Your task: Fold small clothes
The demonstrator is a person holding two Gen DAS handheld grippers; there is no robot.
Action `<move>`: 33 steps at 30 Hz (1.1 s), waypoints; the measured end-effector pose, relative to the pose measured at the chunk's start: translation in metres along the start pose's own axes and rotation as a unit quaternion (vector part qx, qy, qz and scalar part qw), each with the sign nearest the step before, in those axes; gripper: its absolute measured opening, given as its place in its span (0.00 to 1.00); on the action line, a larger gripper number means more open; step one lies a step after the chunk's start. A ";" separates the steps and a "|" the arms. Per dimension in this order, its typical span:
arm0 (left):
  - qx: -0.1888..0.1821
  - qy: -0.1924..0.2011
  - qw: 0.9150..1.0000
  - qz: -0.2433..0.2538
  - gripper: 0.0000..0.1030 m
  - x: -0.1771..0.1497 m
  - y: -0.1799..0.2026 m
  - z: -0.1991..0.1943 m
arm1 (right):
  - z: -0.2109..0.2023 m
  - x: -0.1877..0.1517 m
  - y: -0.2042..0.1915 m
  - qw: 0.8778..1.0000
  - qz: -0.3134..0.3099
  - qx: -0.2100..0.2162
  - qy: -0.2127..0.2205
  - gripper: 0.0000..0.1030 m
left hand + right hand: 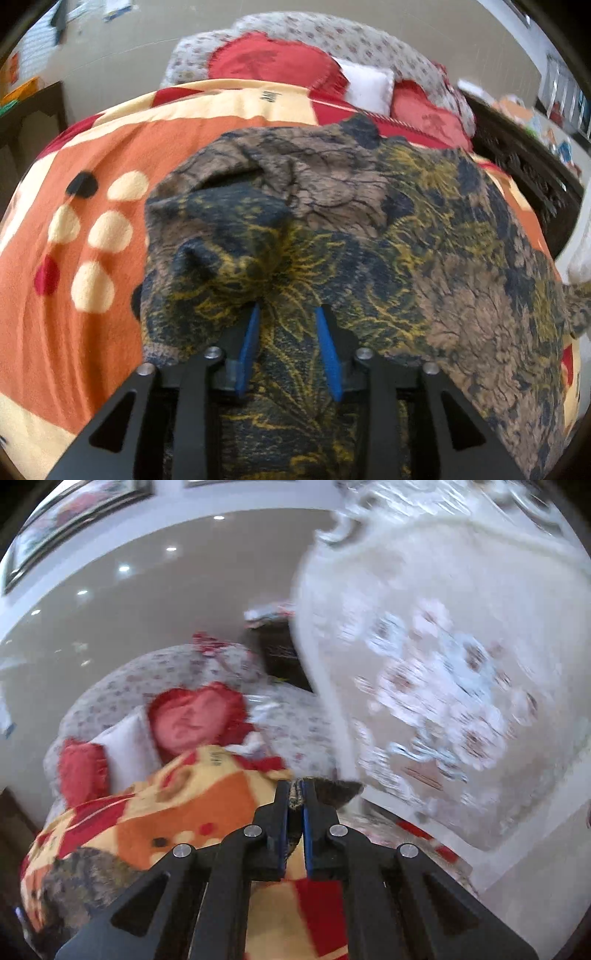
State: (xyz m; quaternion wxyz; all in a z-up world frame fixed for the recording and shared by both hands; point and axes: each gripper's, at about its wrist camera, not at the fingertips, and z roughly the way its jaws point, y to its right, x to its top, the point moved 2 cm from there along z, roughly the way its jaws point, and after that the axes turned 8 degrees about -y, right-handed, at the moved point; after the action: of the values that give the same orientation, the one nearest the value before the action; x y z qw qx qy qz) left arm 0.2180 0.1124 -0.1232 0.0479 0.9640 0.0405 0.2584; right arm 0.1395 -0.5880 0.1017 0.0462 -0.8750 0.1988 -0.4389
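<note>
A dark blue, brown and yellow patterned garment lies rumpled on an orange, cream and red blanket. My left gripper points down onto its near part. The blue pads stand apart with the cloth lying between them, and a fold bulges over the left fingertip. In the right wrist view my right gripper is shut on an edge of the same garment, held above the blanket. Another part of the garment rests on the blanket at the lower left.
Red heart-shaped cushions and a white pillow lie at the far end on floral bedding. A dark wooden frame borders the right side. A large white panel with a flower print rises to the right.
</note>
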 end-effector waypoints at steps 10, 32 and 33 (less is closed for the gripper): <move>-0.008 0.092 0.996 0.008 0.87 -0.025 -0.036 -0.111 | 0.008 -0.047 -0.195 0.974 -0.068 0.211 -0.055 0.22; -0.004 0.046 0.992 -0.118 0.92 -0.091 -0.119 -0.061 | 0.105 -0.322 -0.561 0.870 -0.185 0.352 -0.290 0.22; -0.003 0.045 0.992 -0.117 0.92 -0.091 -0.120 -0.061 | 0.107 -0.332 -0.562 0.869 -0.182 0.353 -0.294 0.22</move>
State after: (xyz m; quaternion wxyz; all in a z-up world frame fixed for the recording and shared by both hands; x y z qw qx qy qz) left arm 0.1019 0.2263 -0.1292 0.0785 0.9399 0.1544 0.2944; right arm 0.2186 0.0459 -0.0692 0.3274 -0.9097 -0.1554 -0.2028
